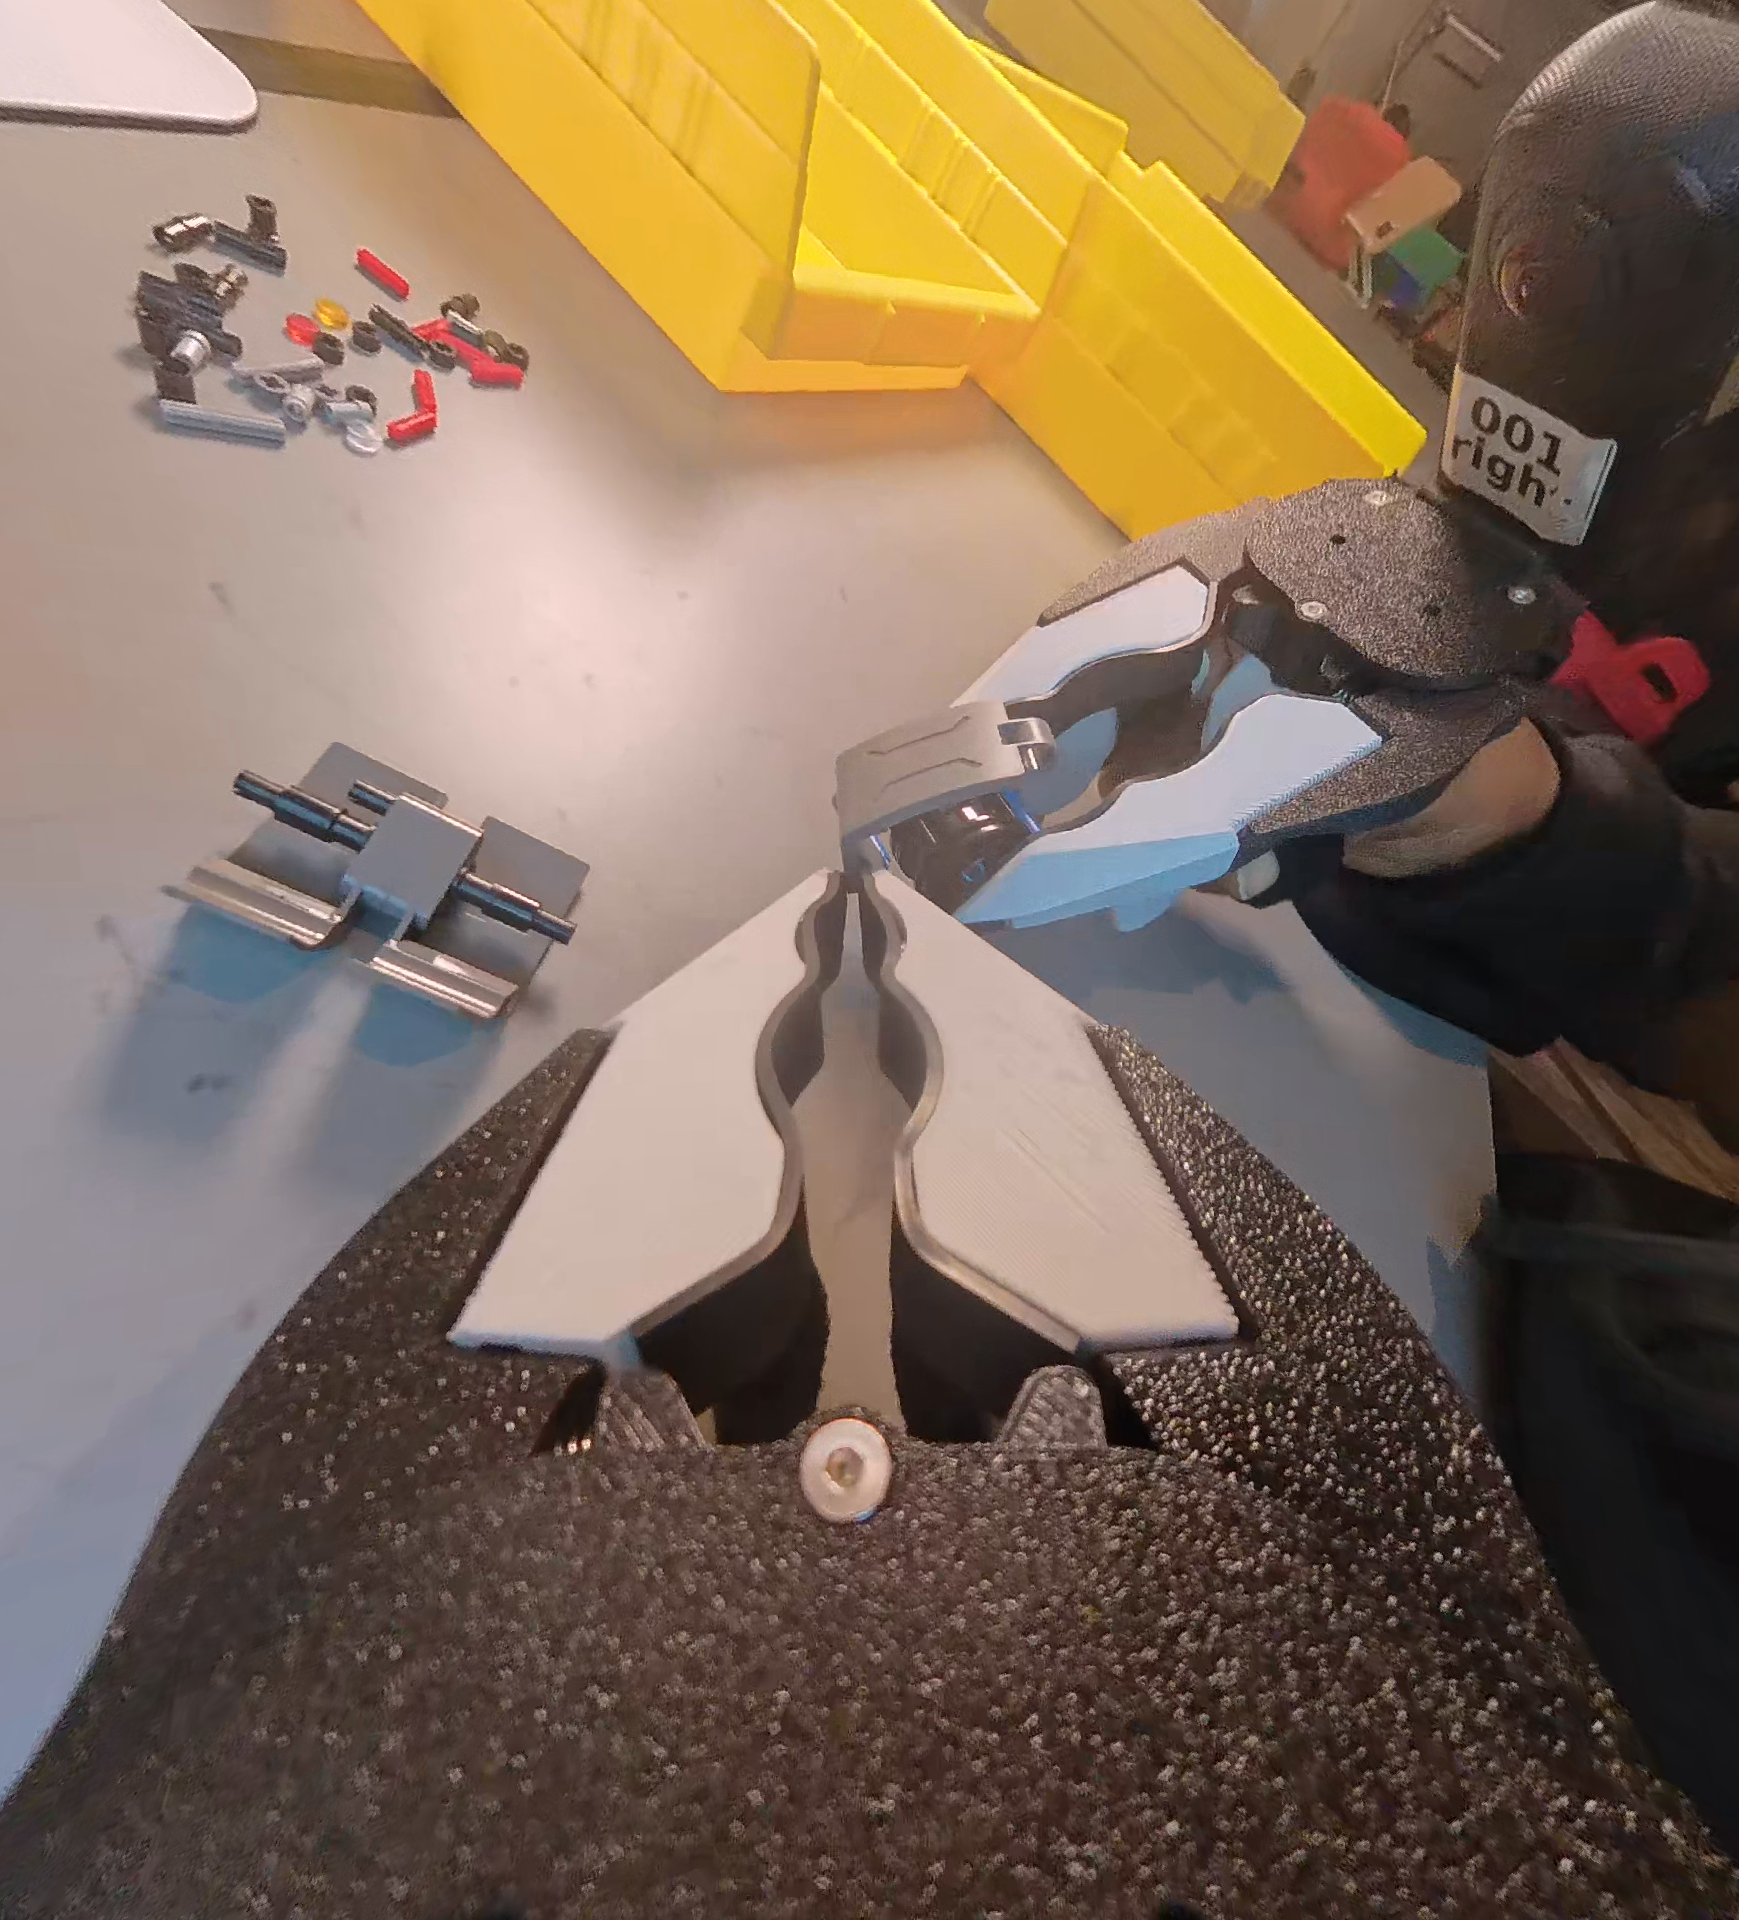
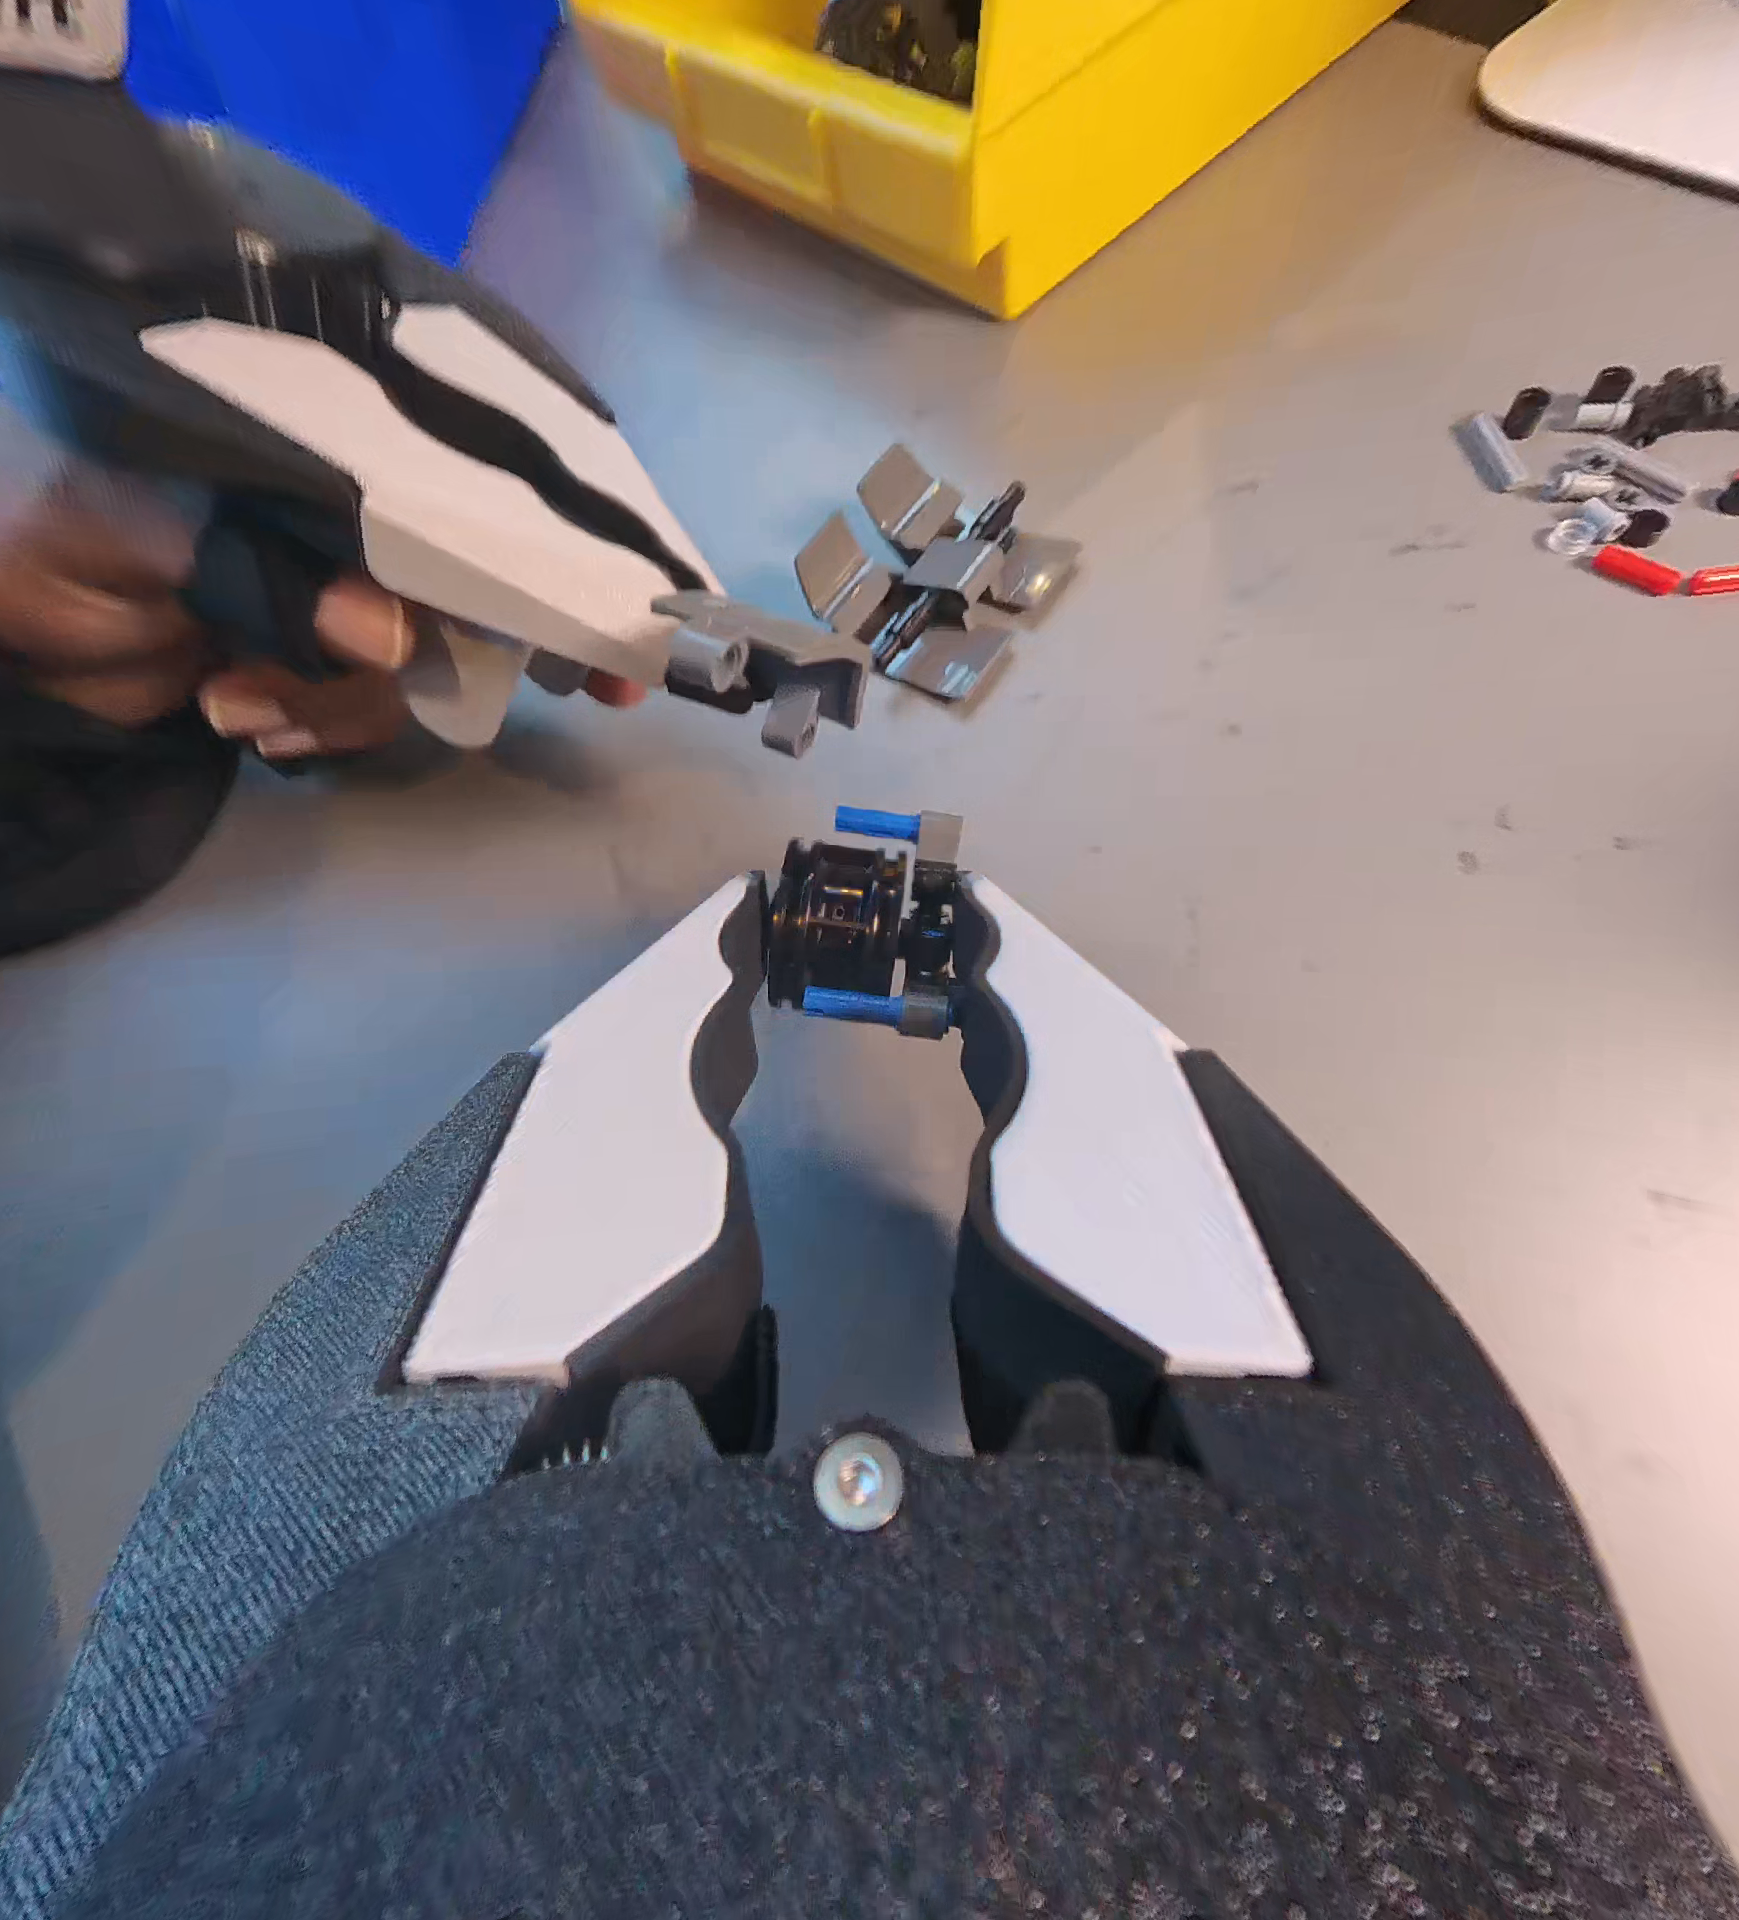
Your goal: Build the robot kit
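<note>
In the right wrist view, low centre, the right gripper is clamped on a small black wheel part w/ blue pins. Just up-left of it, the left gripper is pinched tight on a grey panel piece, close to the wheel part but not touching. Farther up, mid-frame, a grey built piece lies on the table. Upper right: a pile of small loose bits. At the top sit yellow bins.
</note>
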The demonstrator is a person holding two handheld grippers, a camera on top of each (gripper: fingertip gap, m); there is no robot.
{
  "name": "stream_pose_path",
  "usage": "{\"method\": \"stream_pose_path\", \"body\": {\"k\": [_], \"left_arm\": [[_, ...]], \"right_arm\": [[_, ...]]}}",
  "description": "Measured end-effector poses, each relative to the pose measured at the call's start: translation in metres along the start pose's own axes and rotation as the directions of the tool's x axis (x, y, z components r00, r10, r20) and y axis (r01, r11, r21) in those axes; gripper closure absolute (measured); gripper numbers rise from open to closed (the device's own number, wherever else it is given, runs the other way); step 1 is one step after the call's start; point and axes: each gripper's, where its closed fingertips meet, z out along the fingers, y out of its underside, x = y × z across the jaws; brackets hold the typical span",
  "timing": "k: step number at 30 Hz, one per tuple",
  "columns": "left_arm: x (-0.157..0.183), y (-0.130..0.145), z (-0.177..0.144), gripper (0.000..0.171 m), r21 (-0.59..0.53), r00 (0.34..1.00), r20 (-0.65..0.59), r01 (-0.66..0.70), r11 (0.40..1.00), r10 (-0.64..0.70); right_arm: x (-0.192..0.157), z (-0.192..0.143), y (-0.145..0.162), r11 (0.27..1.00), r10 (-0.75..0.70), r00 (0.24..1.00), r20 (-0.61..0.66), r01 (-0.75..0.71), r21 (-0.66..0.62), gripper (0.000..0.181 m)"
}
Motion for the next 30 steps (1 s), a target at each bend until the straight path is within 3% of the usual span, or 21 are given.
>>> {"method": "stream_pose_path", "body": {"k": [5,20,26,30], "left_arm": [[-0.004,-0.016,0.002,0.170,0.087,0.998,0.051,0.015,0.996,-0.020],[-0.007,-0.027,0.001,0.171,0.149,0.994,0.113,-0.023,0.989,0.006],[-0.002,-0.041,-0.002,0.171,0.201,0.959,0.237,-0.202,0.958,0.152],[0.000,-0.048,-0.005,0.171,0.232,0.942,0.271,-0.265,0.936,0.200]], "right_arm": [[0.008,0.004,-0.022,0.985,0.133,0.991,-0.005,-0.132,0.109,0.146],[0.003,0.004,-0.034,0.972,0.162,0.987,-0.010,-0.157,0.175,0.146],[-0.005,0.004,-0.041,0.953,0.215,0.976,0.035,-0.218,0.209,0.146],[-0.006,-0.001,-0.051,0.886,0.356,0.923,0.148,-0.384,0.260,0.146]]}}
